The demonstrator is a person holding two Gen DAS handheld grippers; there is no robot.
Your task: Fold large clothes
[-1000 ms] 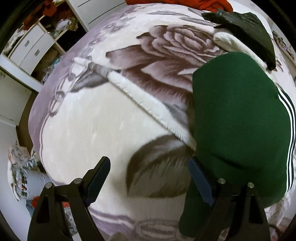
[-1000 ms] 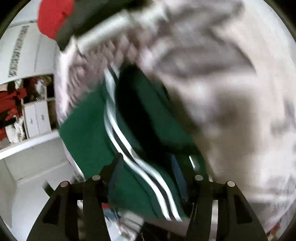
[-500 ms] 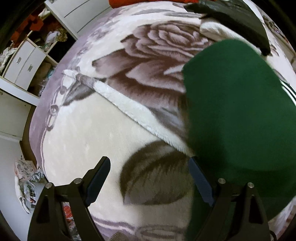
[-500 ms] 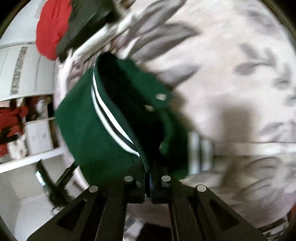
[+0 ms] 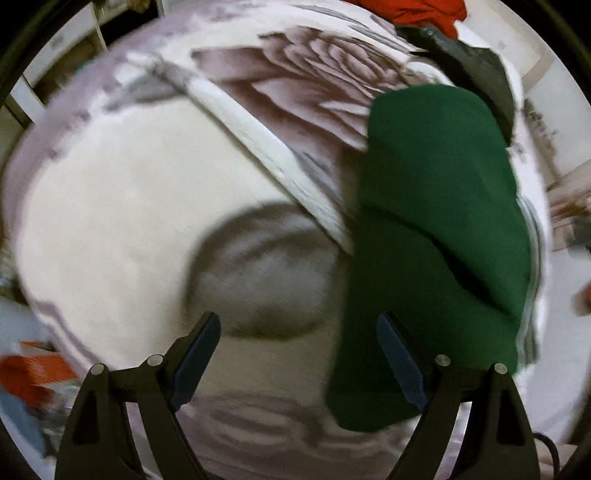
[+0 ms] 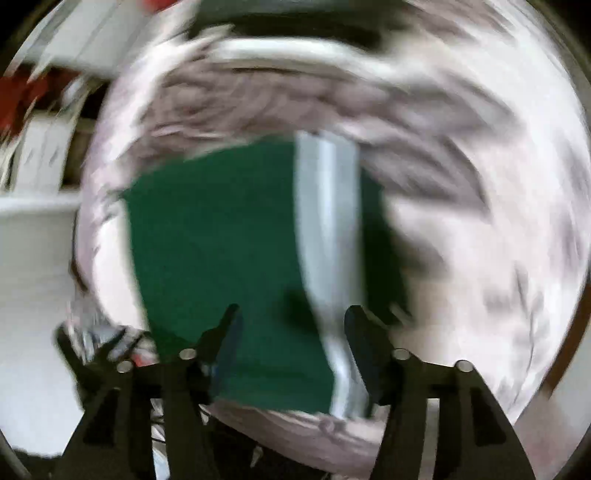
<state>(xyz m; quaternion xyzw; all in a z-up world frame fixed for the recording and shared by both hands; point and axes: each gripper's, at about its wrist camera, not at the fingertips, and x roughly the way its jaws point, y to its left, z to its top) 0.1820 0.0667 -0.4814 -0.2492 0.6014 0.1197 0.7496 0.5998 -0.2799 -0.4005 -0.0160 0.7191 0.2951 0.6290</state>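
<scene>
A green garment [image 5: 436,229] with white side stripes [image 6: 327,236] lies folded on a bed's rose-patterned blanket [image 5: 122,206], with a dark garment [image 5: 476,70] and a red one [image 5: 417,11] beyond its far end. The left tongs [image 5: 298,352] hang spread wide above the blanket beside the green cloth's near edge, gripping nothing. The right tongs [image 6: 291,345] are opening over the green garment, and though that view is badly blurred, the cloth seems to lie below them, not pinched.
</scene>
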